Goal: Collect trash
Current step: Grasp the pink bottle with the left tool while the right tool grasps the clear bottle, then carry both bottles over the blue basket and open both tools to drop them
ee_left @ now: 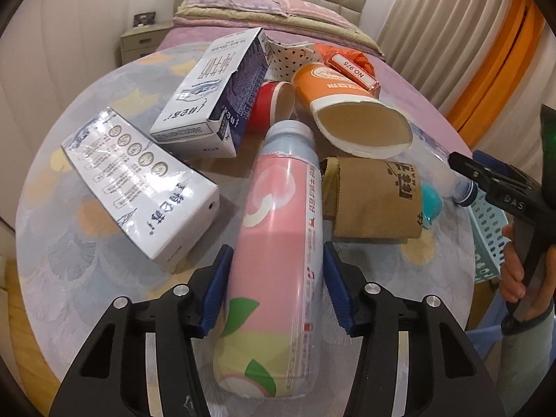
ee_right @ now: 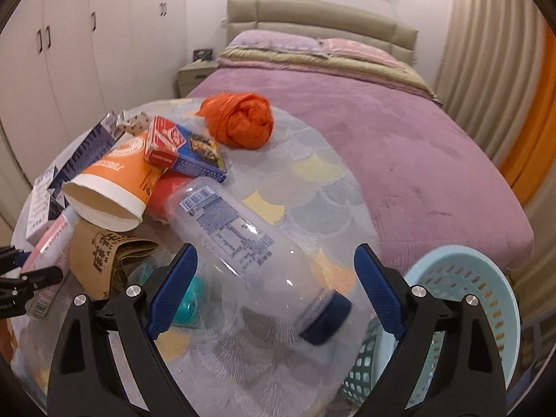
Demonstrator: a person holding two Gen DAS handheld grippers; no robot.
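A pink bottle [ee_left: 274, 243] lies on the round table [ee_left: 52, 208] between the fingers of my left gripper [ee_left: 276, 264]; the blue pads sit close on both sides, and I cannot tell whether they press it. A clear plastic bottle with a blue cap [ee_right: 250, 239] lies between the open fingers of my right gripper [ee_right: 276, 264], with gaps on both sides. The right gripper also shows in the left wrist view [ee_left: 462, 170], at the clear bottle's cap. Around them lie an orange paper cup [ee_left: 347, 104], a brown cup sleeve [ee_left: 371, 198], a red cup [ee_left: 267, 104] and two white cartons [ee_left: 139, 184].
A light blue perforated basket [ee_right: 465, 299] stands just past the table's right edge, also in the left wrist view [ee_left: 486, 222]. A crumpled orange bag [ee_right: 239, 121] and small red and blue boxes [ee_right: 184, 149] lie further back. A bed with a purple cover [ee_right: 399, 132] is behind the table.
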